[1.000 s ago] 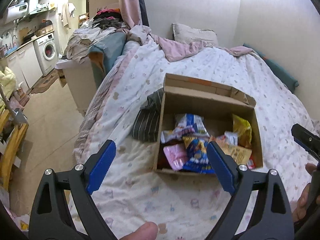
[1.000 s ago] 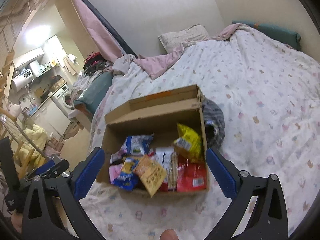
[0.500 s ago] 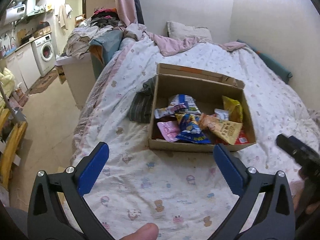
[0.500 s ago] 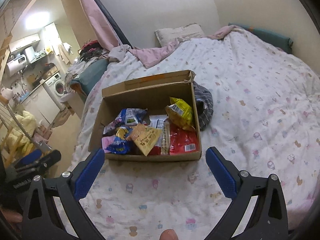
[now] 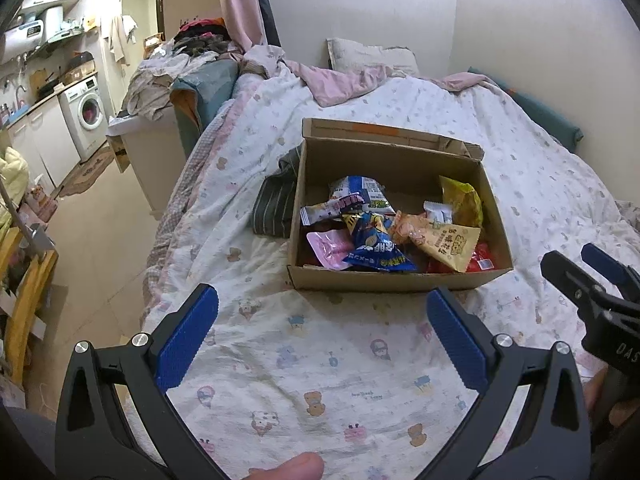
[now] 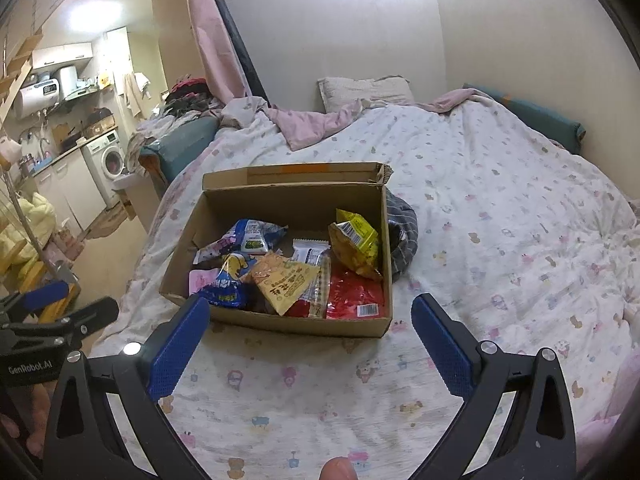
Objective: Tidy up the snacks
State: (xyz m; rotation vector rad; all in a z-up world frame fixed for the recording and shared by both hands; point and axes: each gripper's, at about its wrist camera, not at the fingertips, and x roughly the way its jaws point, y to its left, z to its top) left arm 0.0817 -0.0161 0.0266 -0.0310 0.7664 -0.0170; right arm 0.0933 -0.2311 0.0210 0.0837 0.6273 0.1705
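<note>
An open cardboard box (image 5: 400, 282) (image 6: 280, 322) sits on the bed and holds several snack packets: a blue bag (image 5: 376, 248) (image 6: 226, 284), a pink packet (image 5: 326, 246), an orange-tan packet (image 5: 444, 244) (image 6: 282, 280), a yellow bag (image 5: 460, 200) (image 6: 356, 240), a red packet (image 6: 352, 294). My left gripper (image 5: 322, 338) is open and empty, back from the box's near wall. My right gripper (image 6: 310, 342) is open and empty, also in front of the box; it shows at the right edge of the left wrist view (image 5: 592, 276).
A striped dark cloth (image 5: 276, 200) (image 6: 402, 236) lies against the box's side. The bed's patterned quilt (image 5: 340, 380) spreads around. A pillow (image 6: 364, 88) and pink blanket (image 6: 316, 128) lie at the head. The bed's left edge drops to the floor (image 5: 92, 248), with a washing machine (image 5: 88, 110) beyond.
Both grippers have pulled back from the box, which now looks farther off with more quilt in front. Both stay open and empty.
</note>
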